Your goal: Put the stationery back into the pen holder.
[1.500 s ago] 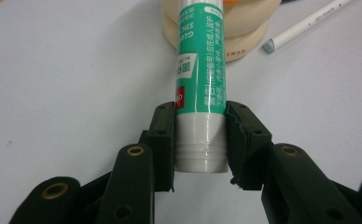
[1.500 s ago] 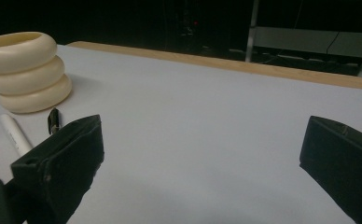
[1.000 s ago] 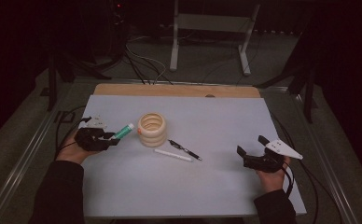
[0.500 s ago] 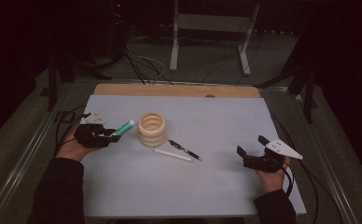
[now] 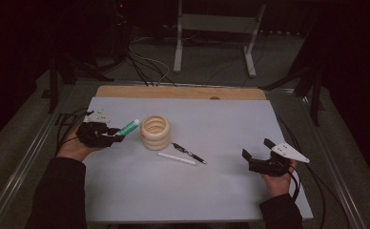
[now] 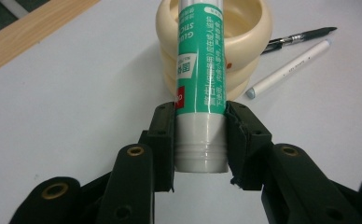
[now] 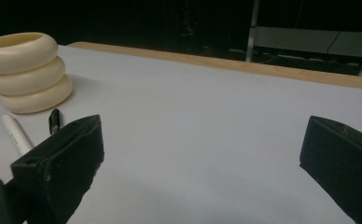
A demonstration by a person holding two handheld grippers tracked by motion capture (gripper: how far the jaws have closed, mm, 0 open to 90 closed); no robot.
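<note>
Glue stick gripped and off the table, aimed at the ringed holder.

My left gripper (image 5: 110,136) pinches the glue stick (image 6: 201,70) by its white base, long axis running up toward the cream holder (image 5: 155,132), top near its rim; dropping it in is left, I judge. Both pens (image 5: 189,153) lie beside the holder; my right gripper (image 5: 259,155) rests spread, empty.

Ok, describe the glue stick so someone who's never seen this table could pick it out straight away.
Start at the cream ringed holder near the middle of the white table. Just to its left, the left gripper clamps the glue stick, tip towards the holder. Unlike the two thin pens lying flat, it is a fat green-and-white tube.
</note>
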